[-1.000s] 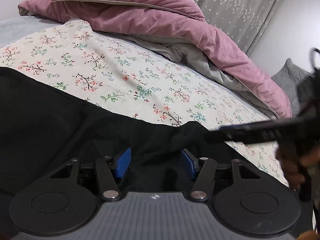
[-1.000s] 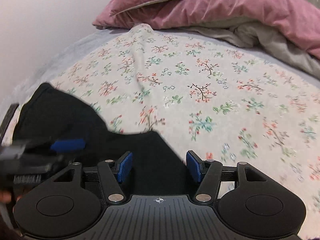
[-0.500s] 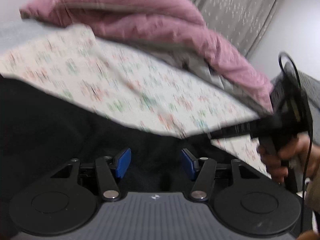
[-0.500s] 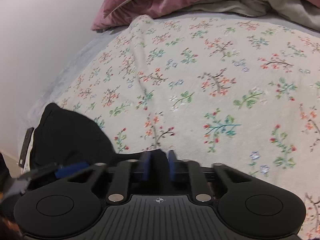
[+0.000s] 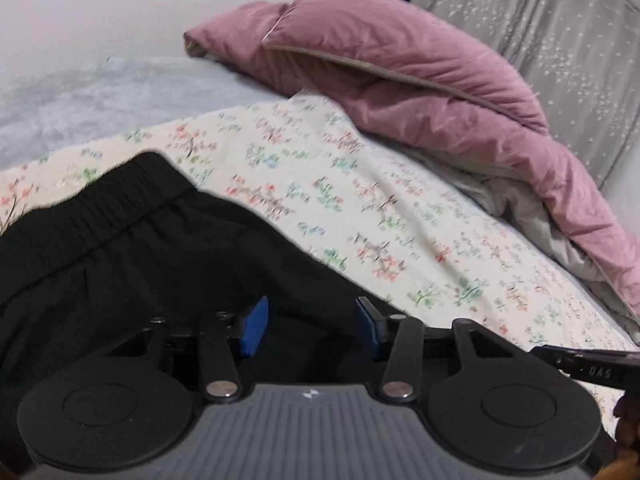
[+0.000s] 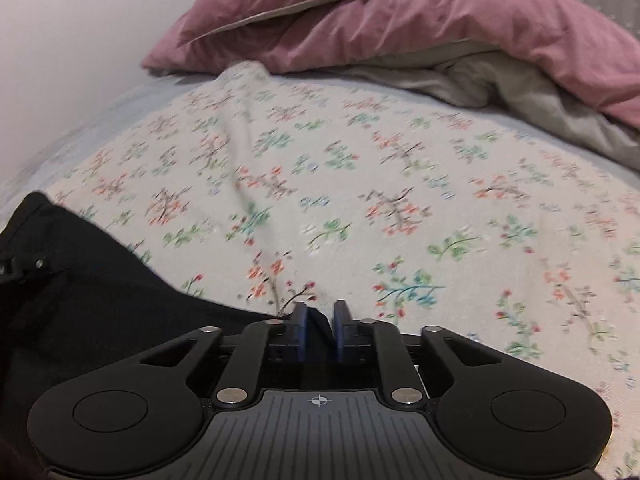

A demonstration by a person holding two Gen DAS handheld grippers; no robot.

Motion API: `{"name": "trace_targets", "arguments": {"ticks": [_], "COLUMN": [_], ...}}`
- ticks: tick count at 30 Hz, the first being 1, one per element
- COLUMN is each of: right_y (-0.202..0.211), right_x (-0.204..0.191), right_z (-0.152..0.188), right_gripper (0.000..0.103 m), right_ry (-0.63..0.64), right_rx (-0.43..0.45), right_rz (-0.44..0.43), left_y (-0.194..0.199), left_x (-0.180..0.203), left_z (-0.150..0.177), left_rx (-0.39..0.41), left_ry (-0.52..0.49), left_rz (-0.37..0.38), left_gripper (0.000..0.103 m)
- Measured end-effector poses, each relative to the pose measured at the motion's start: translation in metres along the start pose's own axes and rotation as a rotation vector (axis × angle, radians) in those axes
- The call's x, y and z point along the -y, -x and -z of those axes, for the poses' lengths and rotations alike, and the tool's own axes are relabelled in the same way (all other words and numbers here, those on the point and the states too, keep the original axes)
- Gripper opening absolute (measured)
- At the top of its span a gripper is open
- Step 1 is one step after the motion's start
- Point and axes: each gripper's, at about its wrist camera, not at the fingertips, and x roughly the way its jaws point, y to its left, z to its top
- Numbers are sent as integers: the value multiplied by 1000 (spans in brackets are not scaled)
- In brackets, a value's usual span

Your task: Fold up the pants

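Observation:
Black pants (image 5: 140, 248) lie on a floral sheet (image 5: 380, 208), their elastic waistband showing at the left of the left wrist view. My left gripper (image 5: 312, 320) hovers over them, its blue pads apart and closing, with black cloth lying between them and no visible pinch. In the right wrist view the pants (image 6: 80, 280) fill the lower left. My right gripper (image 6: 320, 320) has its pads nearly together on a small corner of the black cloth, and the jaws are opening slightly. Part of the right gripper (image 5: 592, 364) reaches in from the right edge of the left wrist view.
A pink duvet (image 5: 420, 80) with grey lining is heaped along the far side of the bed. Behind it hangs a grey patterned curtain (image 5: 540, 20). A pale wall (image 6: 60, 40) borders the bed on the left. Bare floral sheet (image 6: 400, 200) spreads ahead of the right gripper.
The right gripper's pads came together from wide apart onto the pants' edge. The left wrist view swung left, bringing the waistband into sight, and its pads narrowed a little.

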Motion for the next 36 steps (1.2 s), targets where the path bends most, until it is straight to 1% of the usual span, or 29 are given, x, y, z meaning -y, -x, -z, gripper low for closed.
{"name": "trace_targets", "arguments": {"ticks": [3, 6, 7, 9, 10, 11, 12, 13, 14, 15, 16, 18, 20, 21, 23, 24, 26, 29, 31, 33, 35, 36], "right_y": [23, 44, 47, 45, 42, 41, 43, 47, 52, 57, 63, 77, 92, 100, 119, 128, 143, 157, 160, 163, 163, 166], "right_x": [-7, -14, -13, -10, -6, 1, 9, 18, 27, 38, 48, 71, 90, 96, 102, 101, 95, 77, 65, 58, 55, 56], "right_z": [2, 16, 24, 39, 48, 57, 66, 73, 80, 86, 92, 104, 114, 117, 125, 129, 134, 147, 157, 170, 187, 197], "right_gripper": [17, 18, 18, 18, 17, 17, 17, 17, 17, 17, 20, 25, 26, 26, 27, 28, 33, 41, 46, 47, 48, 51], "right_ry": [33, 68, 69, 67, 65, 59, 45, 32, 23, 10, -3, -35, -80, -106, -150, -165, -172, -146, -139, -129, -125, -125], "right_rx": [41, 63, 63, 31, 13, 3, 17, 31, 34, 37, 36, 24, 15, 11, 25, 35, 42, 44, 30, 12, -24, -22], "right_rz": [31, 25, 20, 26, 50, 74, 81, 90, 115, 147, 172, 233, 288, 304, 308, 307, 292, 257, 225, 213, 225, 234], "left_y": [-5, -17, -22, -27, -27, -28, -31, -36, -39, -39, -41, -40, -34, -30, -19, -13, -2, 13, 19, 23, 33, 37], "left_x": [1, -4, -7, -11, -11, -11, -11, -10, -8, -8, -9, -11, -11, -11, -9, -6, 8, 33, 46, 56, 65, 68], "left_z": [-8, -11, -10, -9, -10, -10, -9, -8, -8, -8, -10, -13, -16, -19, -21, -21, -15, 10, 29, 46, 60, 65], "left_rx": [7, -36, -51, -44, -37, -23, -8, 1, 13, 23, 29, 35, 28, 15, -5, -21, -66, -130, -170, -200, -186, -185], "left_ry": [-35, -96, -99, -91, -95, -110, -127, -143, -161, -170, -167, -144, -124, -105, -72, -74, -126, -252, -304, -350, -429, -453], "left_rz": [32, 16, 13, 7, -14, -33, -50, -74, -98, -112, -120, -116, -94, -68, 18, 66, 142, 223, 262, 256, 211, 198], "left_gripper": [70, 70, 70, 66, 59, 57, 56, 52, 50, 50, 50, 50, 50, 51, 55, 57, 62, 63, 64, 67, 69, 70]}}
